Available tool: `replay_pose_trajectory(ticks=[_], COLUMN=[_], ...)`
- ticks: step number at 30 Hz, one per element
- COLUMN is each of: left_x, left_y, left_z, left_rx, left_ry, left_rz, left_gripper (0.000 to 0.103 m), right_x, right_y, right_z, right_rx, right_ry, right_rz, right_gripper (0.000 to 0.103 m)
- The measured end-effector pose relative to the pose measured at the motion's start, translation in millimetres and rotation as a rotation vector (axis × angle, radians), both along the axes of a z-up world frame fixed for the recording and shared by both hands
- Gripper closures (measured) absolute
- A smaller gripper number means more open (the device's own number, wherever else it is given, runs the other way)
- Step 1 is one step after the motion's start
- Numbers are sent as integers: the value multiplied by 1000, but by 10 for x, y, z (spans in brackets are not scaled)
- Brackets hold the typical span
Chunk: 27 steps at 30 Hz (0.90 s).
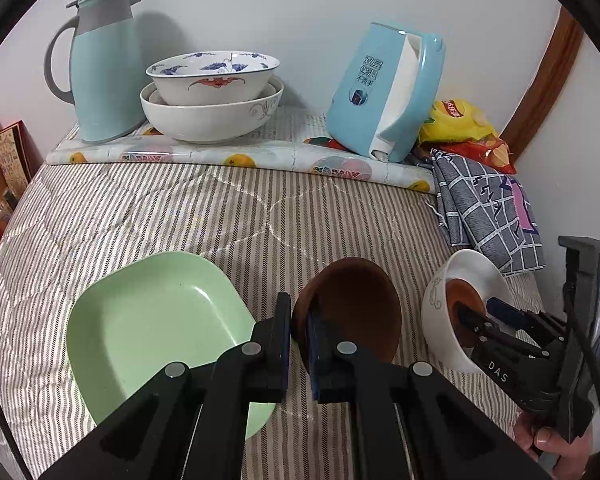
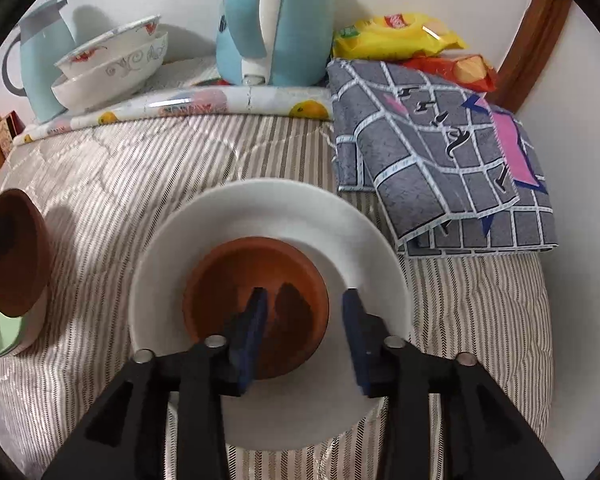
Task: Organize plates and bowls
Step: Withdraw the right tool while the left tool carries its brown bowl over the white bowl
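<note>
Striped quilt bench: my right gripper [image 2: 304,332], jaws parted, has the small brown bowl [image 2: 256,304] nested in the white bowl [image 2: 172,280] at right, left gripper [image 1: 299,344] clamps another brown bowl [image 1: 356,308], unplaced beside the green plate [image 1: 152,320].

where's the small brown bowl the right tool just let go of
The small brown bowl sits inside the white bowl, low centre in the right wrist view, between the open right tool fingers, left of the grey checked cloth.
</note>
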<state>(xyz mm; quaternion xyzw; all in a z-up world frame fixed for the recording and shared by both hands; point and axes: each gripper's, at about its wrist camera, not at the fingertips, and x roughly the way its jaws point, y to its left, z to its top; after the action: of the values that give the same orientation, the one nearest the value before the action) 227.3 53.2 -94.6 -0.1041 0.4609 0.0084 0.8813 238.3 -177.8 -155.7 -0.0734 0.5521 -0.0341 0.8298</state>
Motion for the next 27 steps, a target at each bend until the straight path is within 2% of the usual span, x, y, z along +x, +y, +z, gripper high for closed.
replay_pose_trajectory(ticks=[4,7,14,22,27], left_x=[-49,-93,-179,-188,-119], left_y=[-63,-119,-316,-609,-819], left_z=[51,89,161,181,186], left_rx=[-4,-11,-24,-45,-43], left_ry=[-8,-13,-20,-24,-25], left_rz=[-11,-21,-51,-87,-108], left_gripper=[95,95,95,95,95], right_x=[-44,-116,-456,-809,-945], right_y=[2,-27,-281,-725,-893], right_z=[90,219,604,749,750], right_rx=[-1,52,93,120,114], right_ry=[-13,-33,-130,-178,-177], right_rz=[-9,-9,-64,-156,-188], right_gripper=[61,61,61,61,61])
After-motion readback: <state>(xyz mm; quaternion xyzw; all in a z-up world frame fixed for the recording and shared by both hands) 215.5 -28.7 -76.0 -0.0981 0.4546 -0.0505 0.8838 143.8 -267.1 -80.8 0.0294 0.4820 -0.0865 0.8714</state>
